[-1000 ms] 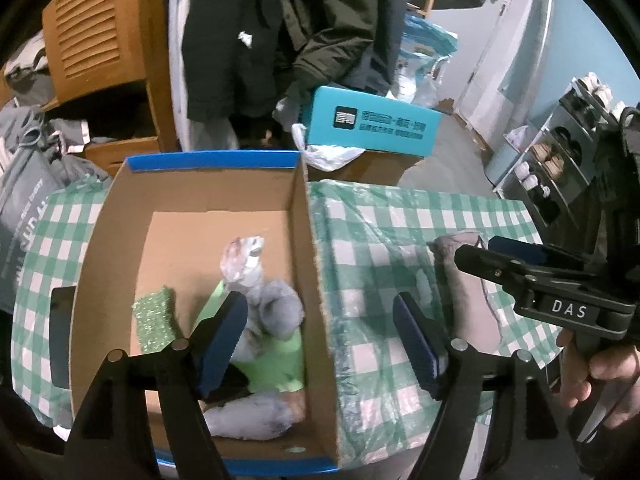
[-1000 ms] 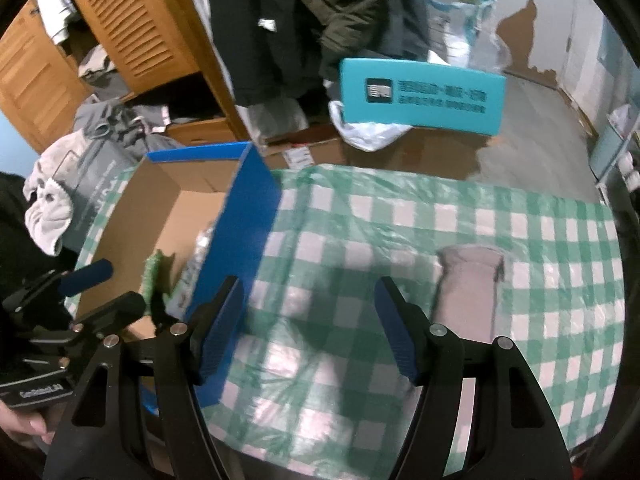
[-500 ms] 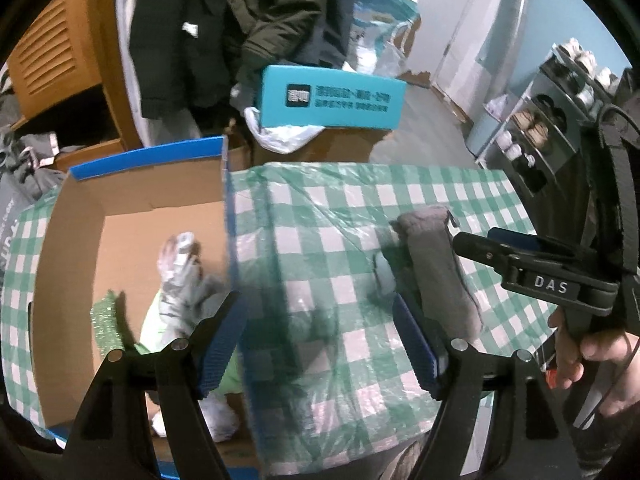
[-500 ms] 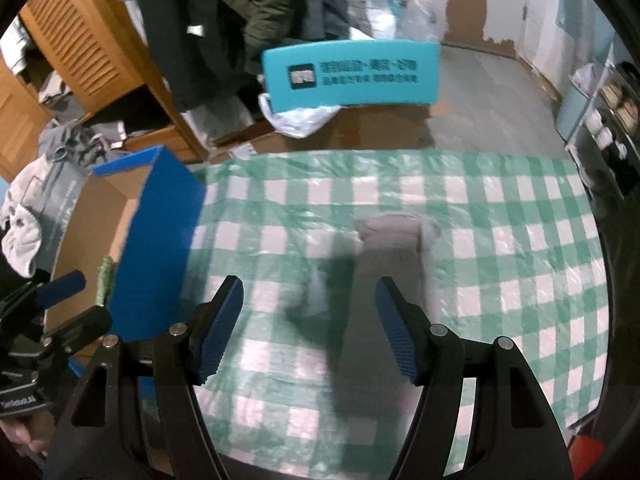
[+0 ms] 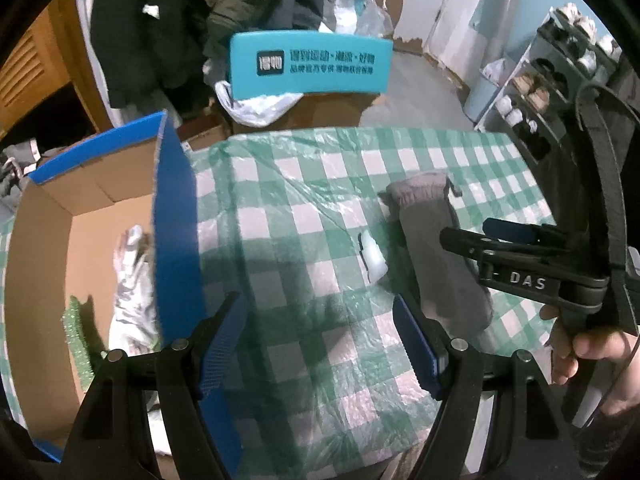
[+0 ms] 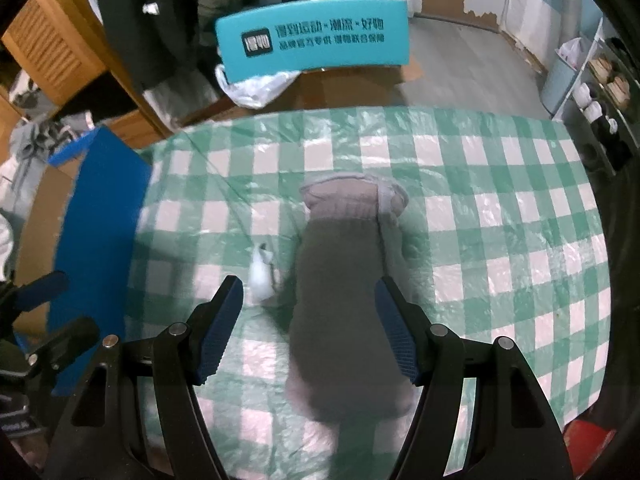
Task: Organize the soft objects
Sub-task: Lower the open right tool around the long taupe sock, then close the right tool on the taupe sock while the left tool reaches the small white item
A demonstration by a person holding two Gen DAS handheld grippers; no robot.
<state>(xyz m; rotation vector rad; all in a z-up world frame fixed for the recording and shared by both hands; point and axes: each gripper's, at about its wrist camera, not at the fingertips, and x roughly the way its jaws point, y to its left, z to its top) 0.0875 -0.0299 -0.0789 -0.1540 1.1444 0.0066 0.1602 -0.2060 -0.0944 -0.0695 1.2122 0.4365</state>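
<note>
Above checked tablecloth (image 6: 500, 208), right gripper (image 6: 310, 332) released over grey sock (image 6: 344, 280), left gripper (image 5: 320, 336) released beside box wall (image 5: 176, 216).

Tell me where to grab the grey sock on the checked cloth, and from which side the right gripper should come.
Grip the grey sock across its narrow width at mid-length, coming down from above. It lies flat and elongated on the cloth, running away from the right gripper, whose open jaws already straddle it. Probably keep off the small white piece beside its left edge.
</note>
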